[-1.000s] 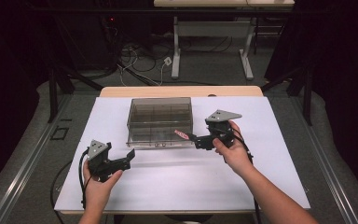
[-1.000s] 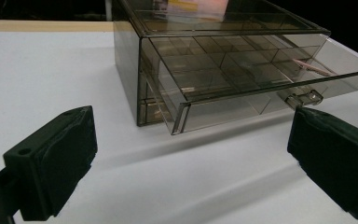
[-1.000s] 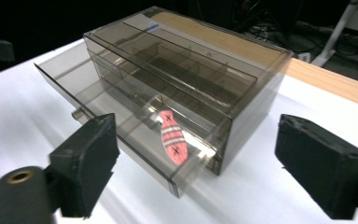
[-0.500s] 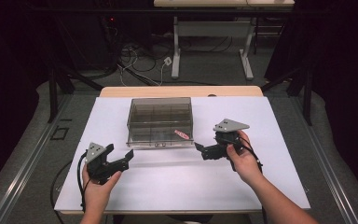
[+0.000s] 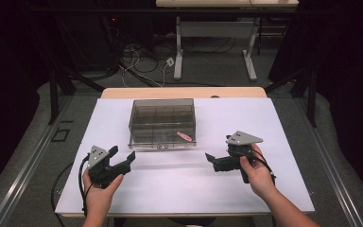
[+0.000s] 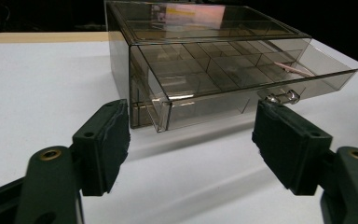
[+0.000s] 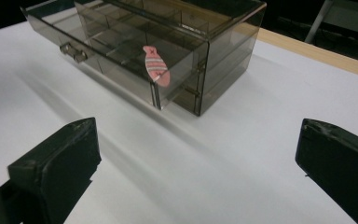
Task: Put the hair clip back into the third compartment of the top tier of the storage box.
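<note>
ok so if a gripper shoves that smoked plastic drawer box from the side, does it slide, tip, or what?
Probably slides: the drawer box is low and wide, sitting flat on the smooth white table cover, so tipping looks unlikely. It's thin clear plastic, mostly empty, likely light. The upper drawer stands pulled out and may shift or rattle; the walls could be slippery for pads.
</note>
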The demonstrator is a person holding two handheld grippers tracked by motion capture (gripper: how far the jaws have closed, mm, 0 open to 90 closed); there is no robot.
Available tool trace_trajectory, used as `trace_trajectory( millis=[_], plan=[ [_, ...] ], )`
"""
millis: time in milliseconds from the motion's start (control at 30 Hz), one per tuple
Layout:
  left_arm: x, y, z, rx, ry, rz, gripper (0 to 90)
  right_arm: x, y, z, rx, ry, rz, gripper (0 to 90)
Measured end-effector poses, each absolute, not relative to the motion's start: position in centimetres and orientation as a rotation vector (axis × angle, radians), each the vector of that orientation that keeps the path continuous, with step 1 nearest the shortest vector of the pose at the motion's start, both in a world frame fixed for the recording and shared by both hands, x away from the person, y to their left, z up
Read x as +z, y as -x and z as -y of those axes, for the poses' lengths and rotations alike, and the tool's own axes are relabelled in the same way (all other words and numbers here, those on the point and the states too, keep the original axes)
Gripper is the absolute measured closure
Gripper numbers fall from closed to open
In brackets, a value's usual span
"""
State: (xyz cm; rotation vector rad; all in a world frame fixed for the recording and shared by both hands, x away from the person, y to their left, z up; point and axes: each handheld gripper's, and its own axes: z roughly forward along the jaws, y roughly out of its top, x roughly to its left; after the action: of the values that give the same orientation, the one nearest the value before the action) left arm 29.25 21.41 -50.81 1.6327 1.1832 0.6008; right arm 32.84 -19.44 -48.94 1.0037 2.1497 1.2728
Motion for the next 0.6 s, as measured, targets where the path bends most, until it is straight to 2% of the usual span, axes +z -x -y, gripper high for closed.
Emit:
trace_trajectory(
  millis=[100,367,600],
  plan=[
    [-50.8,-29.2,-21.3,0.609,-1.643,-1.185,34.4,-49.9,-32.2,19.8,1.263,-0.982,-2.158,0.0],
    [-50.7,-29.0,-21.1,0.607,-1.633,-1.208,41.4,-51.8,-31.4,21.2,1.242,-1.021,-2.115,0.0],
    [-50.9,-28.8,-21.0,0.587,-1.635,-1.301,46.3,-53.2,-31.6,23.5,1.233,-1.080,-2.051,0.0]
  ],
)
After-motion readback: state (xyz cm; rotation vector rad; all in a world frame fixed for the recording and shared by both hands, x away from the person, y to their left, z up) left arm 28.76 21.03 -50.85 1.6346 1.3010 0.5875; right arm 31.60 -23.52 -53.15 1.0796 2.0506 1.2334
